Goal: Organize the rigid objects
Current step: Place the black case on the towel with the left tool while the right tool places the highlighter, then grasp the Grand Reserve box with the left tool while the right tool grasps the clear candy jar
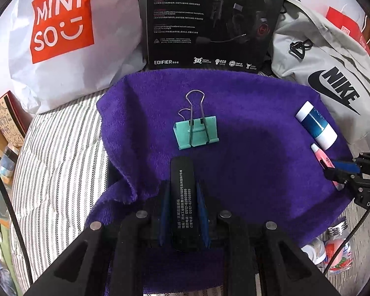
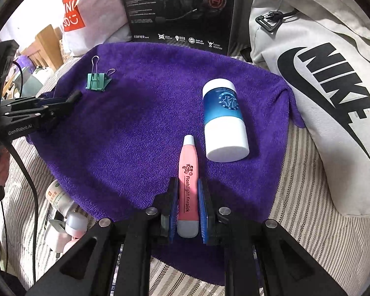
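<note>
Both hands are loaded at once here. The left gripper [image 1: 183, 197] has its jaws closed down on a black bar [image 1: 184, 204] with white print along it, and the right gripper [image 2: 188, 207] is clamped the same way around a pink earpick [image 2: 188, 185], gripping it near its back half. Both sit low over the purple towel [image 1: 246, 153] spread on the striped bedding [image 2: 303, 197].

Looks to me like the placing stage: each item is in hand and needs a spot on the towel. Can't tell whether either is resting on the cloth or just above it.

The bar's long axis runs straight away from the left gripper, its far end aimed at the green clip [image 1: 196, 133], near but not touching. The earpick also points forward along the fingers, pale tip just beside the blue-and-white bottle [image 2: 224, 120], which lies on its side.

Next move probably wants both lowered flat, lined up parallel with the bottle, then the jaws eased apart without nudging the clip or rolling the bottle.
</note>
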`<state>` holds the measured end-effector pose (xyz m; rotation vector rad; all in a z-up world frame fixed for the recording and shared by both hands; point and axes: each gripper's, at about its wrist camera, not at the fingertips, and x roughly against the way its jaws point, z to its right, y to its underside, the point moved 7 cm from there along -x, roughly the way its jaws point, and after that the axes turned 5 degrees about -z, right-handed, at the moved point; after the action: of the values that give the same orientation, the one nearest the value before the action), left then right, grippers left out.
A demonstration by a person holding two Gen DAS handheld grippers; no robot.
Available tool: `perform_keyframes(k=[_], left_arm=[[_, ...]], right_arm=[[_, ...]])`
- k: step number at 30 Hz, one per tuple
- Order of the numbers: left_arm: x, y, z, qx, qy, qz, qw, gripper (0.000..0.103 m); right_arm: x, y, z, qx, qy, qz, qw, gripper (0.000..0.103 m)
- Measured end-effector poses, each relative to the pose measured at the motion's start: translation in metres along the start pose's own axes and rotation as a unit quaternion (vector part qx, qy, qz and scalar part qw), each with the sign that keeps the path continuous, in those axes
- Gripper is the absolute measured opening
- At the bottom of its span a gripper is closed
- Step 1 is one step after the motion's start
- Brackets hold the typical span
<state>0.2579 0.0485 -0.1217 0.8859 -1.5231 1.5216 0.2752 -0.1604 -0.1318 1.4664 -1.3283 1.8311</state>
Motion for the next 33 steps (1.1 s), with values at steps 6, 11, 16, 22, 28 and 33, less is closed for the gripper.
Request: perform_keyframes(k=[6,11,16,22,28,33], left_arm=[[-0.001,0.002,0.001,-0.009,-0.005,0.002,0.9999,0.022],[0.001,0.005,0.003,-0.011,-0.003,0.0,0.9999,0.028],[0.003,0.01,0.008,-0.015,0.003,-0.005,0.9999,0.042],[0.017,0.018,0.008,-0.001,0.002,-0.002,1.0,0.042],[0.057,0.034,0.021,-0.003,0.011,0.027,0.9996,0.046],[0.065,0.065,0.041,-0.012,0.022,0.019,0.9995,0.047]], right_arm=[[0.001,0.002,0.0,0.005,-0.003,0.004,1.0,0.016],[0.001,0.002,-0.001,0.012,-0.011,0.003,1.0,0.025],[0.004,0.004,-0.003,0.0,-0.037,0.0,0.999,0.055],[0.025,0.012,0.005,-0.026,-0.034,0.017,0.999,0.057],[0.055,0.032,0.011,-0.062,-0.023,0.036,0.997,0.06],[0.08,0.059,0.008,-0.09,-0.027,0.055,0.994,0.063]])
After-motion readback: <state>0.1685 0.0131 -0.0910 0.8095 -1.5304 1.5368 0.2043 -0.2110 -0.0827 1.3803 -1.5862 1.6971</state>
